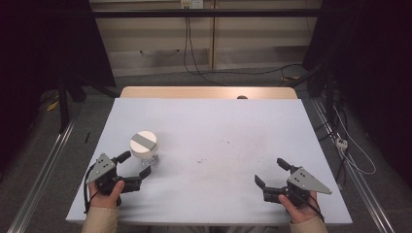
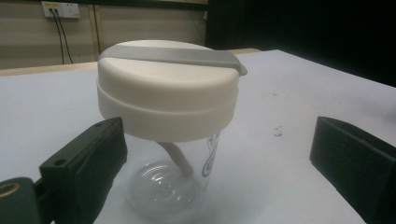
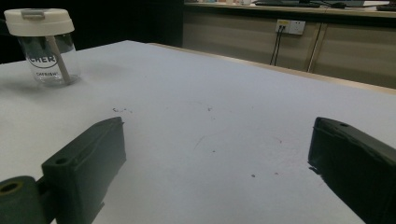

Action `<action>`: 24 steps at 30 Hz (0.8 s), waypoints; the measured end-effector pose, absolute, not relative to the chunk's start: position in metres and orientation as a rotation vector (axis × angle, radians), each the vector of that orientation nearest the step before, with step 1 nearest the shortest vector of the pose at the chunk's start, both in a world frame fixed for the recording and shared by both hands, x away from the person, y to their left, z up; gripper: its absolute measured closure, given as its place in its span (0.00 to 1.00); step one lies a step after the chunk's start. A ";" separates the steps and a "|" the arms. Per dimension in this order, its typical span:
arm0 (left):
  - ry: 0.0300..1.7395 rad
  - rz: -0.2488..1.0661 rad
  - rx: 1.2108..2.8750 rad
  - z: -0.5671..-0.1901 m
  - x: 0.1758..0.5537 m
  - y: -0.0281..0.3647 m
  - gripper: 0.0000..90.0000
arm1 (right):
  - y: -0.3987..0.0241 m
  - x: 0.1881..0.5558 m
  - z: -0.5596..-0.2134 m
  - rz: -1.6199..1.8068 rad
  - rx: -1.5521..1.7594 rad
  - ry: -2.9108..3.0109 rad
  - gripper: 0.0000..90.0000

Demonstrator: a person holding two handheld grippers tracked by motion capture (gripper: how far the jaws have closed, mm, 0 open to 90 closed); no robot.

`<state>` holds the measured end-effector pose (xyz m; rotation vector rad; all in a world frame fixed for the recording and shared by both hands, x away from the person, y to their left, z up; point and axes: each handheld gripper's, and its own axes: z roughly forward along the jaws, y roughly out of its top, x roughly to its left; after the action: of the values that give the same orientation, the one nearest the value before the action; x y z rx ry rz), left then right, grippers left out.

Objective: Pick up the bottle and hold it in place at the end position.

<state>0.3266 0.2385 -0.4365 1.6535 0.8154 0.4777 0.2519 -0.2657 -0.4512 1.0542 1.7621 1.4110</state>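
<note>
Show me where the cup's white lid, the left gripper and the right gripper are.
white lid [image 1: 144,141]: high view, on the grey strip across its top.
left gripper [image 1: 135,164]: high view, midway between its open jaw tips.
right gripper [image 1: 270,171]: high view, midway between its open jaw tips.

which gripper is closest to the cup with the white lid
The left gripper: its open jaws sit right beside the clear cup. The right gripper, also open, rests far across the table.
</note>
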 end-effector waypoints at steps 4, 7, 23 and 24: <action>0.824 0.474 1.659 -0.437 0.327 0.239 0.04 | -0.265 0.254 -0.451 1.411 1.050 1.761 0.04; 0.825 0.472 1.661 -0.438 0.328 0.238 0.04 | -0.265 0.254 -0.451 1.407 1.049 1.764 0.04; 0.848 0.508 1.696 -0.442 0.336 0.235 0.03 | -0.266 0.255 -0.452 1.406 1.056 1.748 0.04; 0.854 0.511 1.702 -0.442 0.337 0.236 0.03 | -0.266 0.256 -0.452 1.406 1.057 1.748 0.04</action>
<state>0.3371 0.2355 -0.4424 1.7020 0.8539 0.5112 0.2556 -0.2659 -0.4516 1.0570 1.7484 1.4060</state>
